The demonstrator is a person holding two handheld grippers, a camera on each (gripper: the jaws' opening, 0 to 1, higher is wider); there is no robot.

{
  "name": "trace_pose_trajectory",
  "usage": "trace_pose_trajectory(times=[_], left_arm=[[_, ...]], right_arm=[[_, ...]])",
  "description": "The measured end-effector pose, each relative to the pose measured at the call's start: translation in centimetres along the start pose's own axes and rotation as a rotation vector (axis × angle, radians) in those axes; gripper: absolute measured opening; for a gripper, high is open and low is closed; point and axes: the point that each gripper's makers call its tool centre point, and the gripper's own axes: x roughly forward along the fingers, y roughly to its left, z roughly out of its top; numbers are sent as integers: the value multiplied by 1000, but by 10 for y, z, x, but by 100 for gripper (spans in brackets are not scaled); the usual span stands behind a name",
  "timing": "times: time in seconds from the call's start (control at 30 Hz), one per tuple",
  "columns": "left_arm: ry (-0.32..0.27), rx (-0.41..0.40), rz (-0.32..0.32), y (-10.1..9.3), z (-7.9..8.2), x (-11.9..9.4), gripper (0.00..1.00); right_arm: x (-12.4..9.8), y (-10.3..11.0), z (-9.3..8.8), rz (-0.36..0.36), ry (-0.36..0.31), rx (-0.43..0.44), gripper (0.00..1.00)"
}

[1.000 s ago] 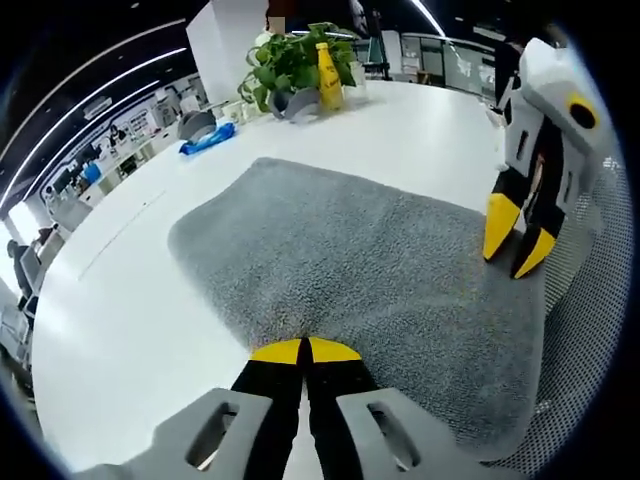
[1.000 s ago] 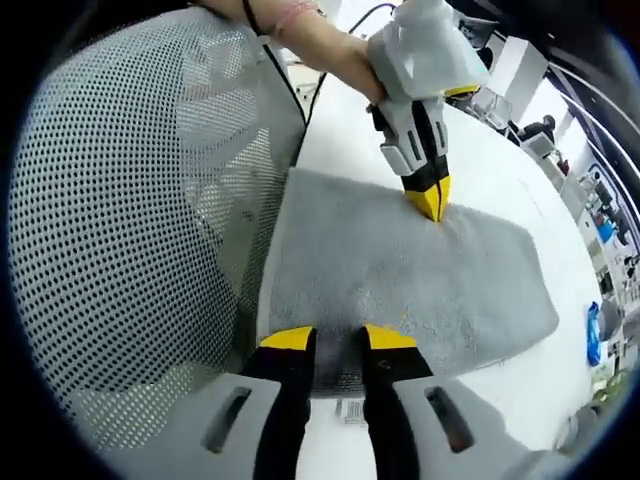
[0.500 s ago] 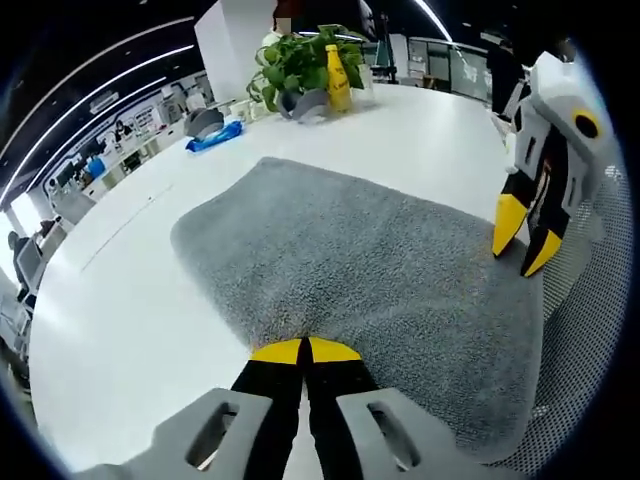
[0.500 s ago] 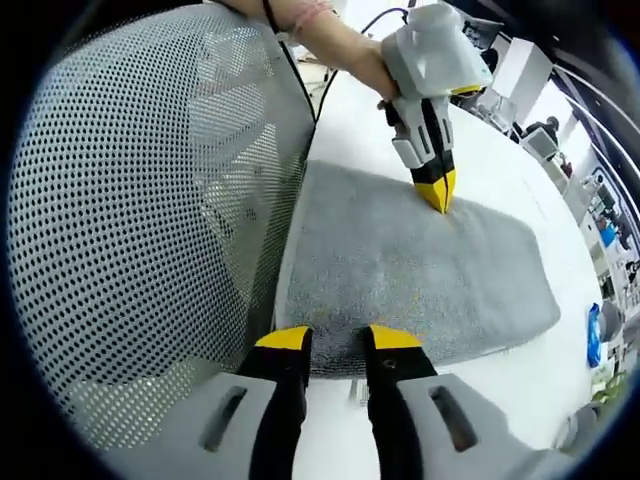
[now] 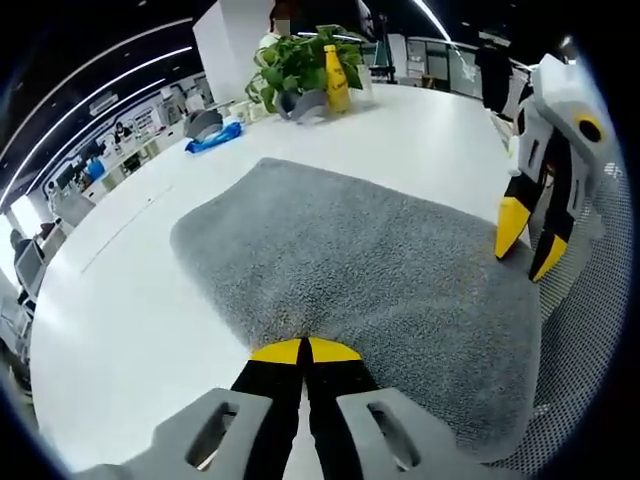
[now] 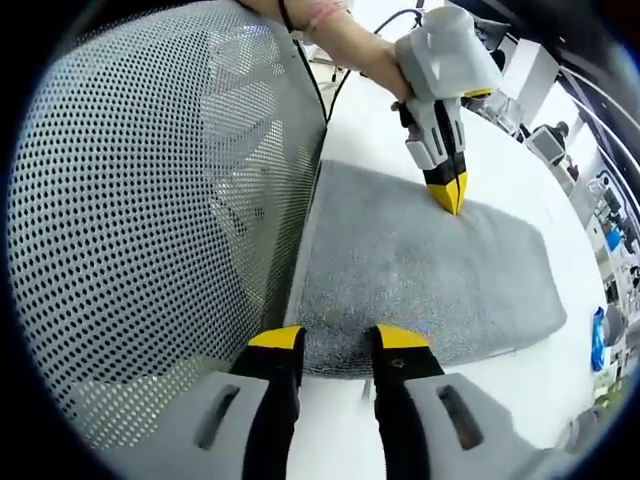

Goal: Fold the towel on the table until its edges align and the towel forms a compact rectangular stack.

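A grey towel (image 5: 370, 265) lies spread flat on the white table (image 5: 120, 300). My left gripper (image 5: 305, 350) is shut, its yellow tips pinched on the towel's near edge; in the right gripper view it (image 6: 447, 192) stands tip-down on the towel's (image 6: 430, 270) far edge, held by a hand (image 6: 345, 40). My right gripper (image 6: 340, 342) is open, its jaws straddling the towel's edge nearest it without closing. From the left gripper view it (image 5: 530, 242) hovers open just above the towel's right corner.
A mesh chair back (image 6: 130, 250) stands close against the table edge beside the right gripper, also visible as mesh (image 5: 590, 350). At the table's far end are a potted plant (image 5: 290, 65), a yellow bottle (image 5: 335, 80) and a blue object (image 5: 213, 137).
The right gripper has shifted a little along the towel's edge toward the chair, still open. The left gripper stays shut in the same spot. The towel lies as before.
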Motion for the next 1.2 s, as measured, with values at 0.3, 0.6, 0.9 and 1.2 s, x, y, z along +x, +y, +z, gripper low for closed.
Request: trace_pose_trajectory(times=[0.3, 0.6, 0.9, 1.2], left_arm=[[1, 11, 3, 0, 0, 0, 1], [2, 19, 5, 0, 0, 0, 1], [41, 0, -31, -6, 3, -5, 1], [-121, 189, -228, -66, 48, -17, 4]], right_arm=[[0, 5, 0, 24, 2, -1, 31], [6, 10, -8, 30, 33, -13, 39], [6, 10, -5, 33, 17, 64, 31], [3, 1, -3, 41, -2, 141, 18]])
